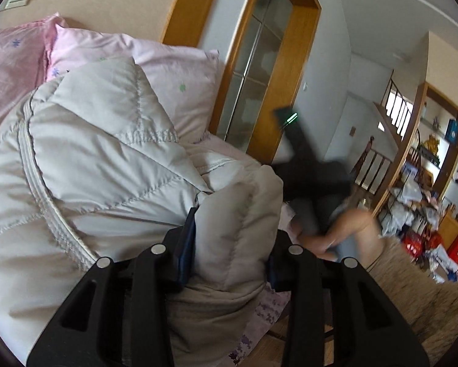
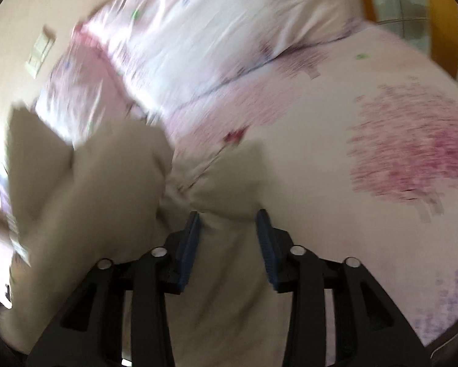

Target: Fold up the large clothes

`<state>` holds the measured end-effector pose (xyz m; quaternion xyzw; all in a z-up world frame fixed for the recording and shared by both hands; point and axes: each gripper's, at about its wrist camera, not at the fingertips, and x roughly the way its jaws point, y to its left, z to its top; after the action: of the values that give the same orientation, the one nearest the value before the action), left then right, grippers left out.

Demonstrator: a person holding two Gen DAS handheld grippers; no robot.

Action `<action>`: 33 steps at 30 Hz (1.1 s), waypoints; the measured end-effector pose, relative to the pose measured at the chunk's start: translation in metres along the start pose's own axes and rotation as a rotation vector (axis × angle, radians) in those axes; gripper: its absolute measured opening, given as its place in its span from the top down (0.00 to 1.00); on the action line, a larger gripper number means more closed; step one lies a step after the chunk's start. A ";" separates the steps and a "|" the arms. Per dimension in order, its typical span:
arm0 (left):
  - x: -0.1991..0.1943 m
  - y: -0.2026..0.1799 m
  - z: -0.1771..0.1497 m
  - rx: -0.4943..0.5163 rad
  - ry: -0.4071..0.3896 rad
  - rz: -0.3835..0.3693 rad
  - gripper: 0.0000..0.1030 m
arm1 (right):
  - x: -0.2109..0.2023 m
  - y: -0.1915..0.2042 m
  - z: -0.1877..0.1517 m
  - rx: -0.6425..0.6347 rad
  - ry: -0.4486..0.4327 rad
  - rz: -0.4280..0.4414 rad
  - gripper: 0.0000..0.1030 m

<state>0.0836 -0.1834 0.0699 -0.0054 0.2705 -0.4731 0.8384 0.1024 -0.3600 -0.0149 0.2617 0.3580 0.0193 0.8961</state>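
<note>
A light grey quilted down coat (image 1: 106, 159) lies bunched on a bed, its piped edge to the left, pink flowered pillows (image 1: 174, 70) behind. The left gripper (image 1: 229, 244) pinches a thick fold of it between narrowly parted blue pads (image 1: 187, 244). Rightward, a wood-framed glass door (image 1: 259, 70) and open floor beyond. The right gripper (image 2: 229, 229), blurred, holds a gathered fold of the coat (image 2: 226, 195) between part-open fingers above the pink bedspread (image 2: 366, 153).

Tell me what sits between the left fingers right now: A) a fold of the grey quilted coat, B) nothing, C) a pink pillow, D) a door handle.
A: a puffy fold of the grey coat fills the gap between the left fingers.
</note>
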 end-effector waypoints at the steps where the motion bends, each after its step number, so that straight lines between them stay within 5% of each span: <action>1: 0.005 -0.001 -0.002 0.007 0.011 0.001 0.64 | -0.013 -0.006 0.003 0.017 -0.036 0.001 0.44; 6: 0.019 -0.006 -0.008 0.018 0.037 0.015 0.64 | -0.056 -0.005 0.016 0.004 -0.125 0.146 0.30; 11: 0.032 -0.012 -0.014 0.035 0.064 0.031 0.63 | -0.066 0.034 0.017 -0.119 -0.048 0.313 0.29; 21: 0.054 -0.024 -0.020 0.083 0.121 0.068 0.63 | -0.021 0.065 0.020 -0.200 0.135 0.277 0.30; 24: 0.060 -0.027 -0.021 0.095 0.138 0.078 0.62 | -0.008 0.059 0.016 -0.179 0.219 0.330 0.50; 28: 0.064 -0.030 -0.023 0.103 0.151 0.089 0.62 | -0.004 0.052 0.013 -0.179 0.213 0.323 0.75; 33: 0.052 -0.039 -0.011 0.110 0.161 0.050 0.55 | -0.003 0.048 0.013 -0.193 0.194 0.281 0.84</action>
<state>0.0694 -0.2436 0.0479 0.0854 0.3108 -0.4652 0.8245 0.1156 -0.3252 0.0180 0.2190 0.3992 0.2037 0.8667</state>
